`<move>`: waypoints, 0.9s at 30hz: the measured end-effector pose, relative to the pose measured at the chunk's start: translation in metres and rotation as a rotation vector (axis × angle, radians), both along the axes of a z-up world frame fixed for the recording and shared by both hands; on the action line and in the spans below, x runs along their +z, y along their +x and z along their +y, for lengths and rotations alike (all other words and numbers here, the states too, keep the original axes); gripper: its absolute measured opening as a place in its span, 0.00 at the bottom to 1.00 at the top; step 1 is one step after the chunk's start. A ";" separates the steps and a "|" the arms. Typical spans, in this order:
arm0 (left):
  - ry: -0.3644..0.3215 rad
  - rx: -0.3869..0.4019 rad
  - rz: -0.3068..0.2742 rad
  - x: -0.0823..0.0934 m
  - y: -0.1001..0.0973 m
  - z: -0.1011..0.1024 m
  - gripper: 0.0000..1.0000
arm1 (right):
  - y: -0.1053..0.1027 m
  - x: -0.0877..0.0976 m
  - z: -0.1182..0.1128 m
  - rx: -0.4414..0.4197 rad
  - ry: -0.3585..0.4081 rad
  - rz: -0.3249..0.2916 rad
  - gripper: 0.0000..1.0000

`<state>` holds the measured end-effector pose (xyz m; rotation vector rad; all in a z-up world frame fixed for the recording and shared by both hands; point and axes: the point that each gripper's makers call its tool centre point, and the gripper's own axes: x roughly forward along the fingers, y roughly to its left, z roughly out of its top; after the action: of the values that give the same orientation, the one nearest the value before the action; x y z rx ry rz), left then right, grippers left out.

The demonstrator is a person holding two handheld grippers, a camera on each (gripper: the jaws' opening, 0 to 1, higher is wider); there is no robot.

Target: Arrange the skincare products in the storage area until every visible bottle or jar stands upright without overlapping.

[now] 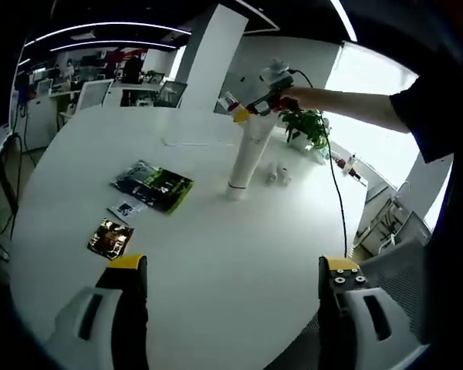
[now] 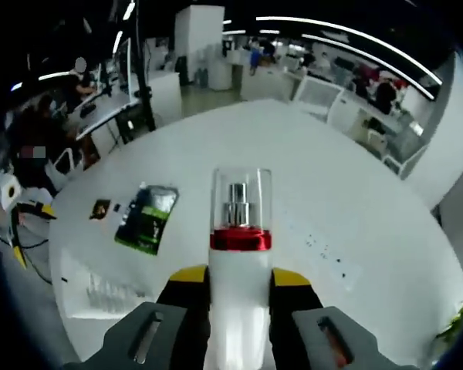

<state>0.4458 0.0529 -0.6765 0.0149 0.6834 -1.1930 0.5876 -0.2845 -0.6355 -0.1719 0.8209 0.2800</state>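
Right hand-held gripper (image 2: 239,289) clamps a bottle (image 2: 239,270) upright on the round white table (image 1: 216,262); left (image 1: 231,270) gapes.

left claw (image 1: 231,270): jaws apart, holding nothing | right claw (image 2: 239,281): clamped, arm outstretched

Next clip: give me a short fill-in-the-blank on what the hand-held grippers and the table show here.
1. The right hand-held gripper is shut on a tall white ____.
2. That bottle has a clear cap over a ____ collar.
3. The left hand-held gripper is ____, holding nothing.
4. The green packet lies ____ on the table.

Missing: bottle; red; open; flat
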 end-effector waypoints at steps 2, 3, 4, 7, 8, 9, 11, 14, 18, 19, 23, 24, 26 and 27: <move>-0.009 -0.009 -0.001 0.004 -0.003 -0.003 0.85 | -0.015 0.008 0.003 -0.011 0.040 -0.024 0.20; -0.011 -0.020 -0.006 0.006 -0.006 -0.005 0.85 | -0.022 0.012 0.005 -0.024 0.064 -0.039 0.20; -0.010 -0.029 -0.011 0.008 -0.008 -0.006 0.85 | -0.028 0.015 0.007 -0.022 0.077 -0.050 0.20; -0.017 -0.053 -0.022 0.015 -0.014 -0.010 0.86 | -0.041 0.020 0.011 -0.031 0.116 -0.059 0.20; -0.021 -0.058 -0.023 0.017 -0.015 -0.011 0.86 | -0.048 0.021 0.011 -0.029 0.116 -0.059 0.20; -0.025 -0.065 -0.026 0.019 -0.017 -0.013 0.86 | -0.052 0.021 0.011 -0.028 0.113 -0.059 0.20; -0.027 -0.082 -0.032 0.022 -0.020 -0.015 0.86 | -0.063 0.021 0.011 -0.029 0.092 -0.059 0.20; -0.030 -0.102 -0.044 0.029 -0.025 -0.017 0.86 | -0.079 0.020 0.009 -0.034 0.089 -0.060 0.20; -0.064 -0.115 -0.031 0.039 -0.031 -0.022 0.86 | -0.104 0.026 0.021 -0.034 0.122 -0.095 0.20; -0.075 -0.117 -0.028 0.041 -0.033 -0.023 0.86 | -0.111 0.028 0.025 -0.036 0.134 -0.112 0.20; -0.120 -0.127 -0.017 0.053 -0.039 -0.028 0.86 | -0.138 0.033 0.046 -0.044 0.209 -0.163 0.19; -0.126 -0.129 -0.014 0.055 -0.040 -0.029 0.86 | -0.144 0.034 0.052 -0.035 0.224 -0.173 0.19; -0.136 -0.138 -0.011 0.059 -0.043 -0.031 0.87 | -0.158 0.035 0.067 -0.026 0.263 -0.182 0.19; -0.141 -0.145 -0.010 0.061 -0.046 -0.032 0.87 | -0.164 0.034 0.073 -0.017 0.278 -0.186 0.19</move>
<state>0.4002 0.0213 -0.6159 -0.0486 0.5959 -1.3775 0.4239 -0.2115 -0.6011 0.0688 0.5920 0.3537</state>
